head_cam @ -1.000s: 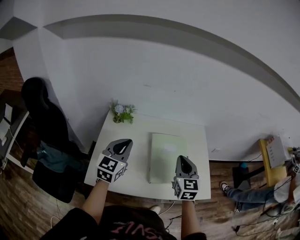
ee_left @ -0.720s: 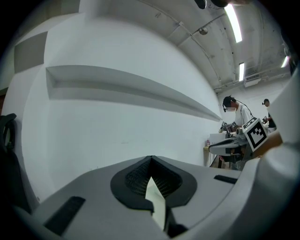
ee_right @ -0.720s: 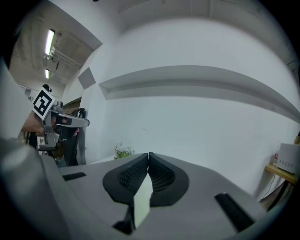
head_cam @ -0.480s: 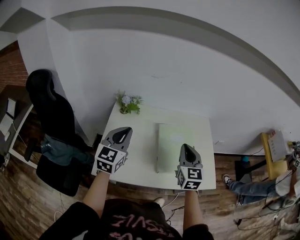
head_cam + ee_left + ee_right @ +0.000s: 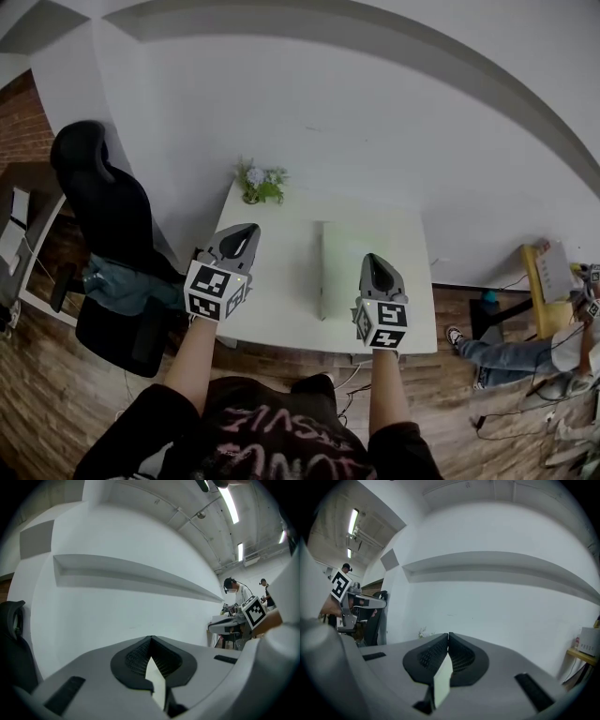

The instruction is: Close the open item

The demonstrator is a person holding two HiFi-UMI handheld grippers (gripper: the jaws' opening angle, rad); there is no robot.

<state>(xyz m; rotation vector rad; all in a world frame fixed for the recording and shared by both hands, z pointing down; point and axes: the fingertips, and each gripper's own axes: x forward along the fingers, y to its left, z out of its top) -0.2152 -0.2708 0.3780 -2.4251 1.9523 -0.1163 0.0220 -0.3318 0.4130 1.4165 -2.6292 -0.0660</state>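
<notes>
Shifted higher in frame, our left gripper [image 5: 244, 236] and right gripper [image 5: 375, 267], jaws pressed together and empty, flank the pale book [image 5: 342, 258] on the table [image 5: 281, 286], apparently poised to close it.

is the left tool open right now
No, in the left gripper view the grey left tool has its black ribbed jaws pressed together, with nothing between them.

Head view overhead, gripper views facing wall [image 5: 117, 616]
</notes>
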